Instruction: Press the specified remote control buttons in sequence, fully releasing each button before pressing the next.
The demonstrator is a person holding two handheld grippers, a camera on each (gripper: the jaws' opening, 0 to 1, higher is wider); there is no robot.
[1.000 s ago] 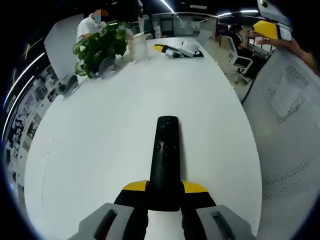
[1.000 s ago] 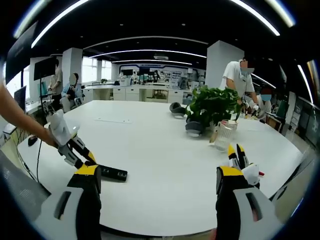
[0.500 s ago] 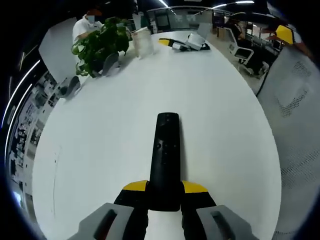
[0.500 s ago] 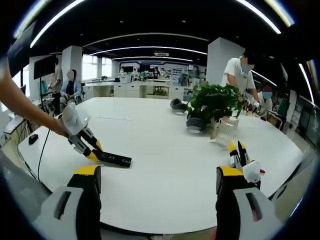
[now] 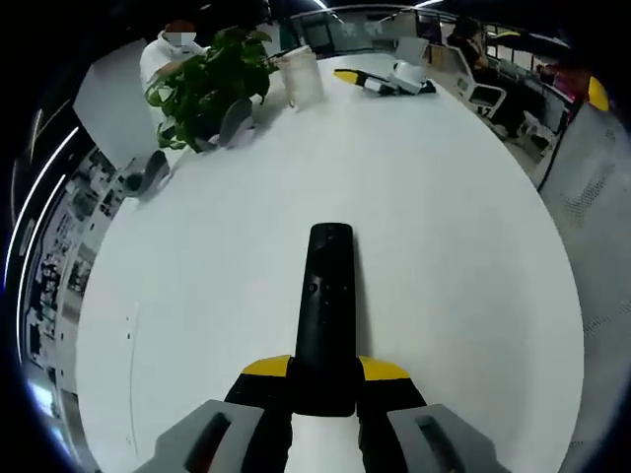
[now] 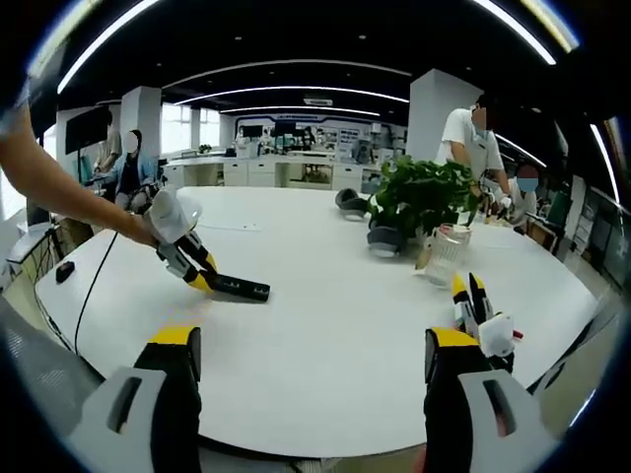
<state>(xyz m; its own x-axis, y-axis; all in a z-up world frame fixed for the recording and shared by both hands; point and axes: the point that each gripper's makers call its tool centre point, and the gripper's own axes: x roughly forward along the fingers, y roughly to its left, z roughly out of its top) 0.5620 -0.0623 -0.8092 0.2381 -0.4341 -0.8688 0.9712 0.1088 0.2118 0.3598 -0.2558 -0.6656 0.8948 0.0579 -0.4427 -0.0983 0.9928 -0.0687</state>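
Over on the left, the left gripper [image 6: 202, 279] comes in at the end of a bare forearm, its yellow-tipped jaws clamped on the near end of the black remote control [image 6: 242, 288], which lies low over the white table [image 6: 325, 335]. From its own camera, the left gripper [image 5: 323, 379] has the remote control [image 5: 326, 305] pinned by the tail, the long body running straight out ahead of the jaws, buttons facing up, far end free above the white table [image 5: 444, 227]. Moving across, the potted plant [image 6: 419, 202] and a clear glass jar [image 6: 445, 258] sit toward the far side, well apart from the remote. And on the right, the right gripper [image 6: 308, 370] hangs at the table's near edge, jaws spread wide with nothing between them. Here is the crux: the remote lies ahead and off to the left of those open jaws, its long axis crosswise to them, so I reckon the right gripper must swing left and come down on the button face. Another yellow gripper tool [image 6: 475, 313] lies idle just beside the right jaw.
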